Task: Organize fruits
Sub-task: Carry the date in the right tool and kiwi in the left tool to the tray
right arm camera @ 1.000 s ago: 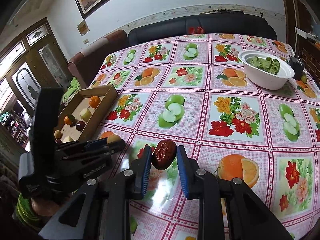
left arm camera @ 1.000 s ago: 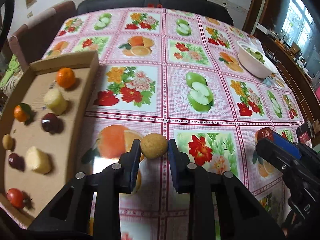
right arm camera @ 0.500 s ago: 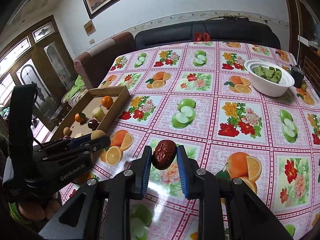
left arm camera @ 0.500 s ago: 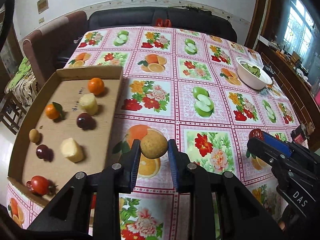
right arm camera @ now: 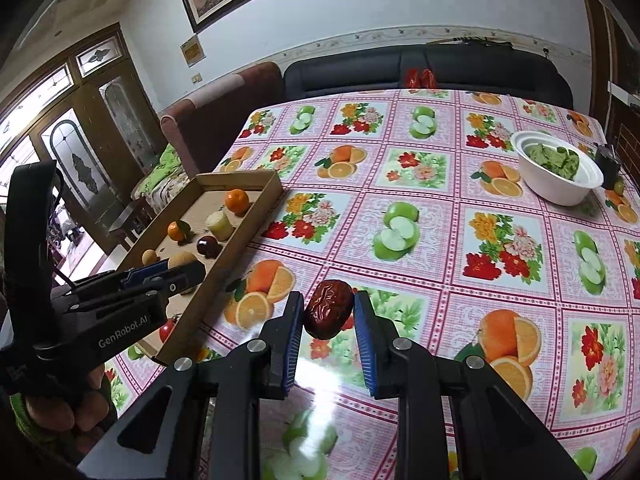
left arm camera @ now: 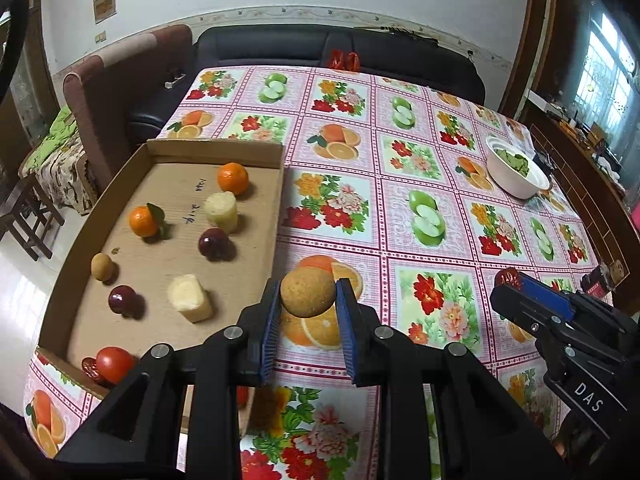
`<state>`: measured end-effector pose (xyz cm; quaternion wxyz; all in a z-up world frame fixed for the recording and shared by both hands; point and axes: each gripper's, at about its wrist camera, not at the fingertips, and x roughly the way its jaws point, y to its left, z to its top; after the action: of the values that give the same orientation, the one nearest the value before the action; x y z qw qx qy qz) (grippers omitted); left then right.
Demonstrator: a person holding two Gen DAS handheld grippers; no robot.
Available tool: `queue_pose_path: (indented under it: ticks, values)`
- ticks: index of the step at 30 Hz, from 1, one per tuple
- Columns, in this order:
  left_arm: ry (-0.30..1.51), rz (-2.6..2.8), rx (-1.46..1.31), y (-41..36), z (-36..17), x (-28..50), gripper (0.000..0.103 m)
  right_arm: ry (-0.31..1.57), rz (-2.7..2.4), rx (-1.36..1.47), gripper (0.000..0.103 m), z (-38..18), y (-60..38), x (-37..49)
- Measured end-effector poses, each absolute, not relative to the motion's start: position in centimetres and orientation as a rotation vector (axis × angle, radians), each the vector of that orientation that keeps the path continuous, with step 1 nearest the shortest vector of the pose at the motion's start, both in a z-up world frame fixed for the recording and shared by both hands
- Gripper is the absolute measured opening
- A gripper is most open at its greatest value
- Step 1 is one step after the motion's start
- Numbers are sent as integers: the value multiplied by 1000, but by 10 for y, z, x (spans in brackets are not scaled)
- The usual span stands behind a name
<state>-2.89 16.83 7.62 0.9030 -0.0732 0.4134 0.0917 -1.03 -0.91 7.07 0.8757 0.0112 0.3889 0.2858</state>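
Fruits look light and firm: round tan longan [left arm camera: 307,291] pinched by left gripper [left arm camera: 307,300] mid-frame, wrinkled dark-red jujube [right arm camera: 329,314], softer-looking, pinched across its middle by right gripper [right arm camera: 329,320].

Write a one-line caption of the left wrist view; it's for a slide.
Left gripper holds a round tan fruit beside the cardboard tray of sorted fruit.

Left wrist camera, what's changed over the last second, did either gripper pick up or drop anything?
Nothing was picked up or dropped. The left gripper stayed shut on the tan round fruit and carried it up off the tablecloth, toward the cardboard tray. The right gripper stayed shut on the dried red date and rose a little. The fruits in the tray and the white bowl have not moved.
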Motion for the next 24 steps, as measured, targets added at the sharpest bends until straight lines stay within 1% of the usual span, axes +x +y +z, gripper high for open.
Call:
queue_pose_path:
  ticks: [24]
  values:
    - [831,260,-220,224,83,-44,25,818,669,-18,26,74,38,-10]
